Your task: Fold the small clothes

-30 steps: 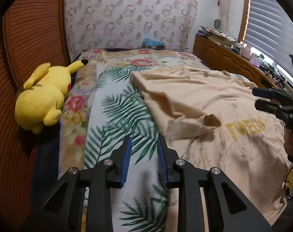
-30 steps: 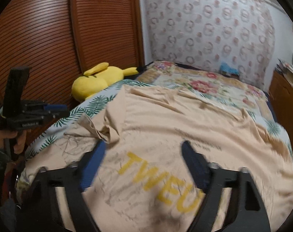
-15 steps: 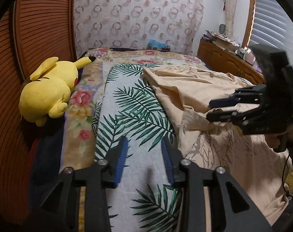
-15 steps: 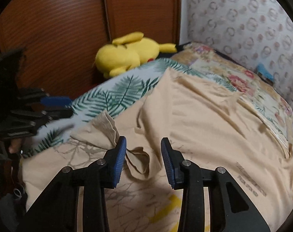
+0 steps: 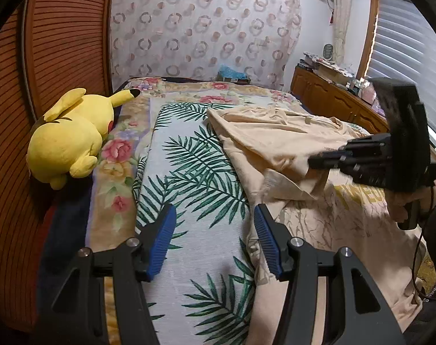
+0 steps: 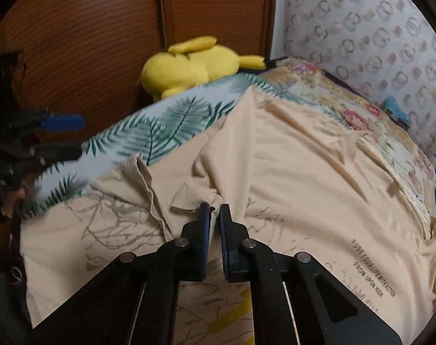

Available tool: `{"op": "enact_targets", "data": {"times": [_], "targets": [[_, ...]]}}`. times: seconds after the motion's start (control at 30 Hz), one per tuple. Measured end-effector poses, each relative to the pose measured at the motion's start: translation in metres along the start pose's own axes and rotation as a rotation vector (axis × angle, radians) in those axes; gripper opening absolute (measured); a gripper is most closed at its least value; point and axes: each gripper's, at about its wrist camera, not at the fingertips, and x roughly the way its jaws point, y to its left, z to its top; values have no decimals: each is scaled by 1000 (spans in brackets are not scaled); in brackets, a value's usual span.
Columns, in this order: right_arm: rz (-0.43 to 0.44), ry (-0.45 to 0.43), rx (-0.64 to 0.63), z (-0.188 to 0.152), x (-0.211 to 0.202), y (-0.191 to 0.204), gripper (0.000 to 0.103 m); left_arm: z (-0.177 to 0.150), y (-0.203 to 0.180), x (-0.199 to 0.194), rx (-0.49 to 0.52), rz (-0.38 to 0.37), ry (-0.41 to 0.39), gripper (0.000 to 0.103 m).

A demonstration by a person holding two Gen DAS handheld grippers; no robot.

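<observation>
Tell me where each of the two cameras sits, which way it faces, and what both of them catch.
Left wrist: sits behind the left gripper, jaws open over the leaf-print bedspread, facing the curtained wall; the right gripper and its hand show.
Right wrist: sits behind the right gripper, shut on a fold of the beige T-shirt, facing the wooden wardrobe; the left gripper shows at the left edge.
Shared: T-shirt, bedspread, yellow plush toy.

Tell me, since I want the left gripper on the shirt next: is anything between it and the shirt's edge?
Nothing visible. The left gripper hangs open over the leaf-print blanket, and the shirt edge lies just beside its right finger. The plush sits well off to the left.
</observation>
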Motion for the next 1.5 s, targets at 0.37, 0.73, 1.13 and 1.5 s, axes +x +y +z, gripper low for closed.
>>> {"op": "enact_targets", "data": {"times": [0.37,0.73,1.13,1.5], "targets": [[-251,-6,218,-15,-28,-56,4,0,-17,4,15,-20,1,55],[-217,-35,151,-6,-21,-43,34,-5,-27,8,28,-20,23,55],[-194,90,61,-2,21,-66,12,-8,-30,9,25,-31,26,55],[-344,25,270,-3,2,-107,32,-7,-43,14,42,-45,32,55]]}}
